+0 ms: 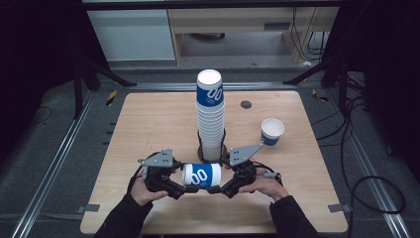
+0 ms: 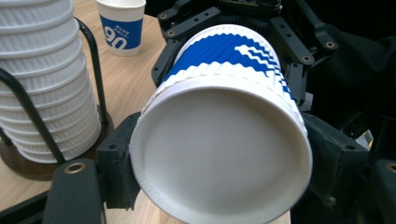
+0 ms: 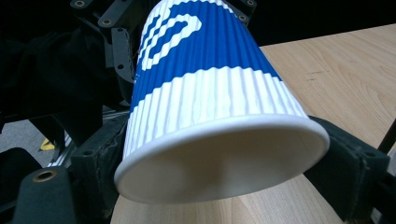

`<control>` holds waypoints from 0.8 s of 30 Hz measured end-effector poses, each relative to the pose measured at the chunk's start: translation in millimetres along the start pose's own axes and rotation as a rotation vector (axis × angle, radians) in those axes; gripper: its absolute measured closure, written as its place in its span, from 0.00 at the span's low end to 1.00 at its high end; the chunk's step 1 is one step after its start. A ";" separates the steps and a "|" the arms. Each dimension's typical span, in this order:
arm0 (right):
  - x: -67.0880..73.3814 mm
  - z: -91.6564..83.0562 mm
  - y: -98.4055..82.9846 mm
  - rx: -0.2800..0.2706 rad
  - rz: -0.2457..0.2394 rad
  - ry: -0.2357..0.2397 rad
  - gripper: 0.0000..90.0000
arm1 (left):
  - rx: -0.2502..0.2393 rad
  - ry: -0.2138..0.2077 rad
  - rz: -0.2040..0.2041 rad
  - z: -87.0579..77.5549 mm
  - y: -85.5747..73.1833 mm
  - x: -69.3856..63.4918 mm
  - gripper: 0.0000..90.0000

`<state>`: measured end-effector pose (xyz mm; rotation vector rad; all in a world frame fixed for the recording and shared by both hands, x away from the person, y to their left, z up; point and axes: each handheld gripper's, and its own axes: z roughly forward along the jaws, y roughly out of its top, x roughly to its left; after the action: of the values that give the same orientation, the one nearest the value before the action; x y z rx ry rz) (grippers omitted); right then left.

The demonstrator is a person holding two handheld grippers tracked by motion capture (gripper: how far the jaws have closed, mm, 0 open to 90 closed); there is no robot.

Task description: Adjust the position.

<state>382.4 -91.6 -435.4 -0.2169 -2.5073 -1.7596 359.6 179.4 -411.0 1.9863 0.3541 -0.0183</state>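
High view: cup (image 1: 201, 175) on its side, lower centre, blue band w/ "00", held betw left gripper (image 1: 179, 189) & right gripper (image 1: 221, 188).
Left gripper view: jaws clamp cup base; upper-left cup (image 2: 121, 25) reads "90".
Right gripper view: jaws partly closed on rim end.

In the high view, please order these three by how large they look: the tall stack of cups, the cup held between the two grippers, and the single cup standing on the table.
1. stack of cups, clearly largest.
2. held cup.
3. standing cup; slightly smaller, but it is farther from the camera, so unsure.
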 end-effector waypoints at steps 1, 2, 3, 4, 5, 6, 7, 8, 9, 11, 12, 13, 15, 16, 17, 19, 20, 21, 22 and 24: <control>-0.2 -0.7 0.0 0.003 -0.001 -0.004 0.17 | -0.002 0.004 -0.001 -1.0 0.3 0.2 0.25; -0.4 -1.6 0.0 0.004 -0.001 -0.009 0.17 | -0.004 0.008 -0.002 -2.2 0.6 0.5 0.25; -0.8 -2.4 0.0 0.005 0.000 -0.011 0.17 | -0.008 0.012 -0.001 -3.6 1.0 0.8 0.24; -1.2 -3.4 0.0 0.005 -0.001 -0.016 0.18 | -0.010 0.017 -0.001 -5.0 1.2 1.3 0.24; -1.7 -4.3 0.0 0.004 -0.001 -0.019 0.18 | -0.012 0.022 -0.002 -6.6 1.4 1.7 0.23; -2.1 -5.4 0.2 0.009 -0.004 -0.025 0.17 | -0.012 0.025 -0.002 -8.3 1.5 2.3 0.23; -2.4 -6.9 0.4 0.012 -0.005 -0.033 0.17 | -0.012 0.031 0.001 -9.9 1.6 2.9 0.22; -2.9 -8.8 0.7 0.013 -0.004 -0.037 0.17 | -0.012 0.040 0.002 -11.7 1.6 3.6 0.22; -3.3 -10.8 1.1 0.014 -0.004 -0.047 0.17 | -0.007 0.042 0.000 -13.3 1.4 4.8 0.21; -3.9 -15.7 2.6 0.018 -0.004 -0.063 0.17 | 0.013 0.056 0.002 -15.6 0.2 6.8 0.20; -4.2 -18.1 3.4 0.017 -0.004 -0.071 0.17 | 0.024 0.063 0.003 -16.3 -0.6 8.0 0.20; -4.5 -20.4 4.0 0.016 0.000 -0.077 0.17 | 0.037 0.060 0.002 -16.5 -1.4 9.4 0.19; -5.5 -23.7 4.5 0.030 0.001 -0.094 0.17 | 0.055 0.077 0.004 -16.0 -3.2 11.1 0.19; -5.7 -24.4 4.8 0.048 -0.002 -0.103 0.17 | 0.069 0.076 0.003 -15.1 -4.0 12.0 0.19; -5.8 -24.6 4.9 0.061 -0.008 -0.111 0.17 | 0.081 0.078 0.004 -14.0 -4.8 12.5 0.19; -5.8 -23.9 4.8 0.087 -0.012 -0.119 0.17 | 0.111 0.075 0.007 -11.4 -6.4 13.4 0.18; -5.4 -22.9 4.5 0.103 -0.017 -0.123 0.17 | 0.128 0.070 0.011 -9.2 -7.5 13.5 0.18; -5.4 -22.9 4.5 0.103 -0.017 -0.123 0.17 | 0.128 0.070 0.011 -9.2 -7.5 13.5 0.18; -5.0 -19.8 3.6 0.129 -0.020 -0.126 0.17 | 0.148 0.069 0.016 -5.6 -8.7 13.4 0.18; -4.3 -15.4 2.4 0.165 -0.029 -0.129 0.17 | 0.168 0.072 0.028 -1.7 -9.6 11.9 0.17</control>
<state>386.6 -105.5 -428.5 -0.2941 -2.7420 -1.5859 368.3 187.5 -420.9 2.1623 0.3813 0.0425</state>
